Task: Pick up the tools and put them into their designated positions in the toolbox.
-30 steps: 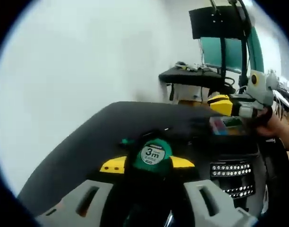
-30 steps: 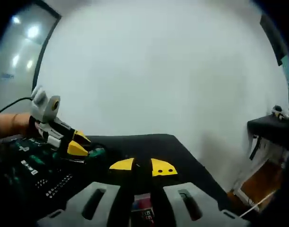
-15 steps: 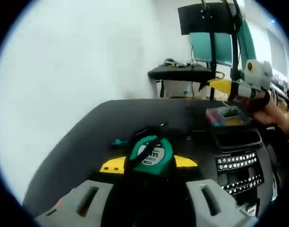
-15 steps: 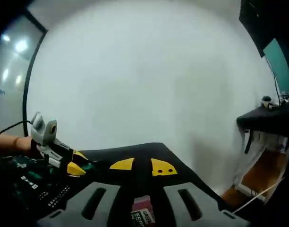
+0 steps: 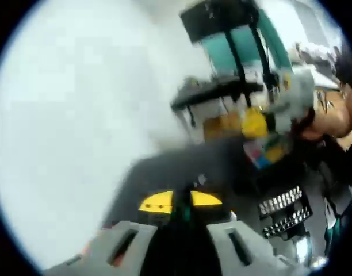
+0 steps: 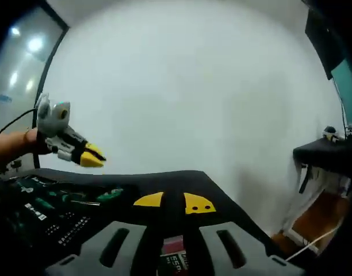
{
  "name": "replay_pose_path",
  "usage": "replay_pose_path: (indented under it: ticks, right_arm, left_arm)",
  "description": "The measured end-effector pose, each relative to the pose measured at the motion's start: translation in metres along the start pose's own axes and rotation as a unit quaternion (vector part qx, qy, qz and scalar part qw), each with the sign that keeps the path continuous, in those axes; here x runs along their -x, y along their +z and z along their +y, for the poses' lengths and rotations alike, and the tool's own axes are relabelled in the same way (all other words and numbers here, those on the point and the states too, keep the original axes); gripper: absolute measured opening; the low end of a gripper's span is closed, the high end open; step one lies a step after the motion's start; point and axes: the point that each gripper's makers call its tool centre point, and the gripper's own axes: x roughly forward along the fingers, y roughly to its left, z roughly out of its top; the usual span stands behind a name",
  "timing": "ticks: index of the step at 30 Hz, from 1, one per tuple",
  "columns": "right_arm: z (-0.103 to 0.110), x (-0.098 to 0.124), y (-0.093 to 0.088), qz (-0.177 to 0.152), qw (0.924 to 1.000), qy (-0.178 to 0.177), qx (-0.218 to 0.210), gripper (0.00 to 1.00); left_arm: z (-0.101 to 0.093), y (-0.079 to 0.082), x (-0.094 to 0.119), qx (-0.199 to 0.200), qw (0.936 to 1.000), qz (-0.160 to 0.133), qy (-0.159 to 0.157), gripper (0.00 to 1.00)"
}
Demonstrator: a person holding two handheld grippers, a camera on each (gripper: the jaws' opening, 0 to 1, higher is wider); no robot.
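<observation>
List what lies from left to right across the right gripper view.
Person's hand → left gripper → green-handled tool in the toolbox → right gripper → dark desk at far right.

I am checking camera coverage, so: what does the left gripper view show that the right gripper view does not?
Left gripper view: a teal monitor, silver socket rows, and the right gripper with a hand behind it; the picture is blurred. Right gripper view: the left gripper held above green tools, and a red label low between its own jaws. Shared: the black toolbox and the white wall.
</observation>
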Motion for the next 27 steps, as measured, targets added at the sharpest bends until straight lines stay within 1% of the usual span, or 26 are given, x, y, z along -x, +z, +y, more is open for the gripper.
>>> replay_pose_path:
  ticks: [2, 3, 4, 5, 6, 7, 8, 9, 10, 11, 12, 13, 14, 15, 16, 17, 18, 19, 20, 21, 22, 23, 24, 25, 26, 27]
  right_arm:
    - [0.000, 0.000, 0.001, -0.001, 1.0000, -0.002, 0.004, 0.09]
    - [0.001, 0.000, 0.001, -0.001, 1.0000, -0.002, 0.005, 0.09]
    - [0.001, 0.000, 0.002, -0.001, 1.0000, -0.003, 0.006, 0.09]
    - [0.001, -0.001, 0.004, -0.002, 0.9999, -0.003, 0.015, 0.09]
    - [0.000, -0.004, 0.006, 0.003, 0.9997, 0.000, 0.022, 0.09]
    - [-0.002, -0.005, 0.007, 0.013, 0.9998, 0.000, 0.018, 0.09]
    - [-0.003, -0.006, 0.013, 0.026, 0.9996, -0.003, -0.011, 0.09]
    - [0.000, -0.009, 0.022, 0.020, 0.9996, 0.009, -0.016, 0.10]
    - [0.008, -0.012, 0.033, 0.017, 0.9993, 0.029, -0.017, 0.12]
    - [0.023, -0.019, 0.050, 0.013, 0.9979, 0.063, -0.009, 0.14]
    - [0.037, -0.025, 0.058, 0.023, 0.9950, 0.097, 0.006, 0.14]
    - [0.050, -0.031, 0.063, 0.039, 0.9908, 0.128, 0.020, 0.15]
    - [0.061, -0.039, 0.067, 0.055, 0.9868, 0.149, 0.031, 0.15]
    - [0.076, -0.052, 0.071, 0.077, 0.9795, 0.178, 0.054, 0.15]
    - [0.088, -0.058, 0.069, 0.102, 0.9716, 0.201, 0.071, 0.15]
    - [0.107, -0.064, 0.064, 0.144, 0.9591, 0.232, 0.075, 0.15]
    - [0.117, -0.071, 0.064, 0.162, 0.9532, 0.244, 0.076, 0.15]
    - [0.131, -0.082, 0.063, 0.182, 0.9448, 0.256, 0.093, 0.15]
    - [0.139, -0.091, 0.060, 0.198, 0.9372, 0.262, 0.118, 0.15]
    - [0.147, -0.106, 0.047, 0.231, 0.9203, 0.272, 0.159, 0.15]
    - [0.149, -0.118, 0.036, 0.259, 0.9052, 0.281, 0.187, 0.15]
    - [0.150, -0.127, 0.023, 0.286, 0.8903, 0.284, 0.211, 0.15]
    - [0.151, -0.132, 0.009, 0.314, 0.8771, 0.283, 0.228, 0.15]
    - [0.150, -0.137, -0.011, 0.356, 0.8580, 0.277, 0.247, 0.14]
    - [0.149, -0.139, -0.023, 0.384, 0.8469, 0.273, 0.247, 0.14]
    - [0.148, -0.140, -0.036, 0.421, 0.8340, 0.273, 0.230, 0.14]
  left_arm:
    - [0.020, -0.010, 0.003, 0.041, 0.9989, 0.019, 0.014, 0.16]
    - [0.028, -0.019, 0.002, 0.038, 0.9981, 0.037, 0.031, 0.16]
    - [0.038, -0.030, 0.001, 0.023, 0.9965, 0.060, 0.053, 0.17]
    - [0.041, -0.046, 0.008, -0.012, 0.9914, 0.114, 0.062, 0.17]
    - [0.037, -0.048, 0.012, -0.023, 0.9900, 0.125, 0.062, 0.17]
    - [0.033, -0.036, 0.022, -0.006, 0.9915, 0.098, 0.085, 0.17]
    - [0.028, -0.024, 0.034, 0.003, 0.9925, 0.072, 0.098, 0.17]
    - [0.019, -0.004, 0.057, 0.017, 0.9929, 0.035, 0.113, 0.17]
    - [0.013, 0.010, 0.077, 0.051, 0.9903, 0.004, 0.129, 0.17]
    - [0.000, 0.027, 0.113, 0.117, 0.9809, -0.036, 0.151, 0.17]
    - [-0.009, 0.036, 0.136, 0.133, 0.9770, -0.052, 0.159, 0.17]
    - [-0.021, 0.047, 0.174, 0.132, 0.9728, -0.075, 0.176, 0.17]
    - [-0.025, 0.054, 0.199, 0.114, 0.9686, -0.099, 0.197, 0.17]
    - [-0.026, 0.059, 0.224, 0.097, 0.9617, -0.125, 0.224, 0.17]
    - [-0.028, 0.060, 0.248, 0.098, 0.9515, -0.146, 0.252, 0.17]
    - [-0.030, 0.056, 0.270, 0.103, 0.9420, -0.155, 0.279, 0.17]
    - [-0.034, 0.046, 0.303, 0.069, 0.9339, -0.154, 0.315, 0.18]
    - [-0.035, 0.038, 0.327, 0.057, 0.9226, -0.160, 0.346, 0.21]
    - [-0.039, 0.024, 0.362, 0.037, 0.9073, -0.170, 0.383, 0.28]
    - [-0.040, 0.013, 0.381, 0.028, 0.9003, -0.178, 0.396, 0.31]
    - [-0.044, -0.006, 0.406, 0.051, 0.8898, -0.196, 0.409, 0.31]
    - [-0.045, -0.024, 0.417, 0.068, 0.8884, -0.205, 0.405, 0.28]
    - [-0.053, -0.041, 0.426, 0.063, 0.8969, -0.204, 0.387, 0.28]
    - [-0.055, -0.071, 0.441, 0.098, 0.8931, -0.214, 0.383, 0.29]
    - [-0.054, -0.095, 0.453, 0.118, 0.8873, -0.205, 0.396, 0.32]
    - [-0.055, -0.135, 0.471, 0.155, 0.8746, -0.173, 0.425, 0.31]
